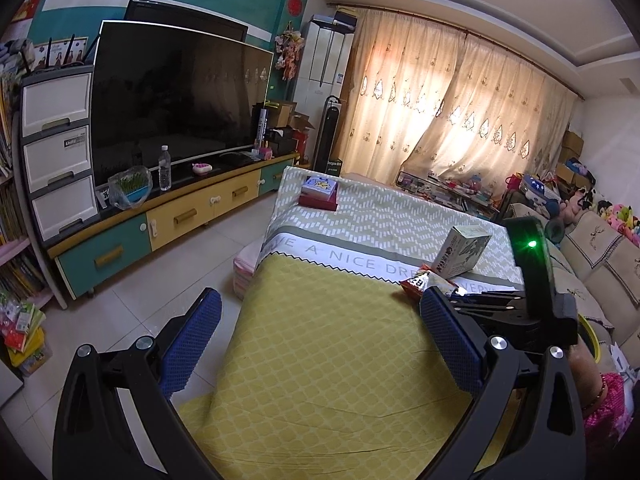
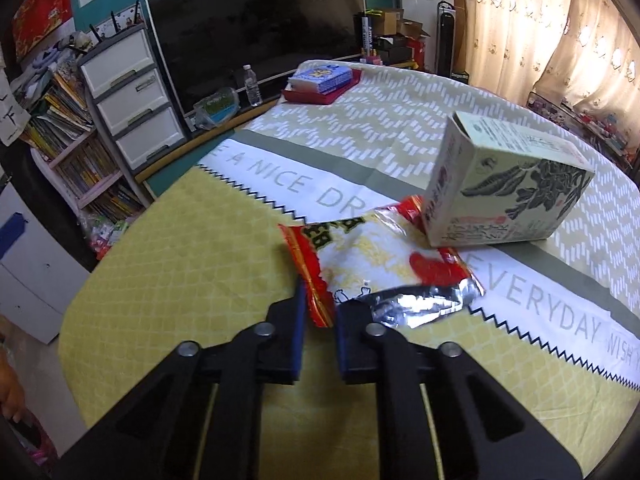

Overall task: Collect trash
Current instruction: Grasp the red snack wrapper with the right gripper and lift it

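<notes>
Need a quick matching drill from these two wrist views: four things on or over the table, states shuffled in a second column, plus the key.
1. snack wrapper
2. green-print box
3. left gripper
4. red tray

A. open, nothing between its fingers
B. far end of the table, blue-and-white pack on it
C. pinched at its near edge by the right gripper
D. resting partly on the wrapper's far end

Pairs: 1-C, 2-D, 3-A, 4-B
</notes>
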Tool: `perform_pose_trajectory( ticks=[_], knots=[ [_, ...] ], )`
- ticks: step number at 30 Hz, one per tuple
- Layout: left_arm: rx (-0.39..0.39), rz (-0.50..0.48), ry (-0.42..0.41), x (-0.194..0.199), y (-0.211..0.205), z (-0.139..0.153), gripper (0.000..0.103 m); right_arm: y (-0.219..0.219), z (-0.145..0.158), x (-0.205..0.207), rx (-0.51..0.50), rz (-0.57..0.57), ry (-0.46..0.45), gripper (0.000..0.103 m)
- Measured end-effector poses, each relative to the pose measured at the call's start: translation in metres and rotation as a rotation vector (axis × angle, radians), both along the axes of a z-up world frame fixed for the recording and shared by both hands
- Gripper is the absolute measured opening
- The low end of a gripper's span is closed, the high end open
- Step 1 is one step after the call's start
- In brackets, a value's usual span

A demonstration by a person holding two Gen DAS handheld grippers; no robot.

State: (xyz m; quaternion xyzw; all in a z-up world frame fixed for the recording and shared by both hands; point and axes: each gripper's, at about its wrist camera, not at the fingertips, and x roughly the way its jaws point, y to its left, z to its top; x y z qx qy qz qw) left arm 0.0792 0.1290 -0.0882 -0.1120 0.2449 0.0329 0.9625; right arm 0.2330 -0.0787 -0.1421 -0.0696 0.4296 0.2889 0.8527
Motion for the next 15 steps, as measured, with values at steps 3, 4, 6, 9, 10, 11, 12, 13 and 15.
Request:
perform_pose_trajectory(
  ticks=[3,4,6,9,10,11,12,13,15],
  knots=[
    [0.0,-0.001,0.006,0.003,-0.003,-0.002,0.098,0.0,0.009,-0.012,0.029,0.037,-0.006,0.007],
    [-0.001,-0.002,0.006,0.003,-0.002,-0.002,0.098,-0.001,0.012,-0.017,0.04,0.053,-0.003,0.007],
    [-0.002,-0.006,0.006,0.003,-0.004,-0.003,0.098,-0.002,0.02,-0.03,0.06,0.087,-0.001,0.007],
    [0.005,-0.013,0.008,0.005,-0.008,-0.002,0.098,-0.006,0.03,-0.051,0.088,0.142,0.006,0.007],
    [0.007,-0.015,0.008,0.005,-0.009,-0.001,0.098,-0.007,0.032,-0.056,0.09,0.152,0.002,0.007],
    [0.008,-0.019,0.007,0.005,-0.012,-0.001,0.098,-0.009,0.035,-0.064,0.09,0.163,-0.007,0.007],
    [0.009,-0.022,0.006,0.005,-0.012,0.0,0.098,-0.011,0.037,-0.07,0.087,0.166,-0.016,0.007],
    [0.012,-0.026,0.005,0.005,-0.015,0.001,0.098,-0.015,0.039,-0.076,0.086,0.166,-0.026,0.007],
    [0.021,-0.037,0.006,0.006,-0.021,0.002,0.098,-0.028,0.044,-0.085,0.086,0.153,-0.043,0.007]
  ],
)
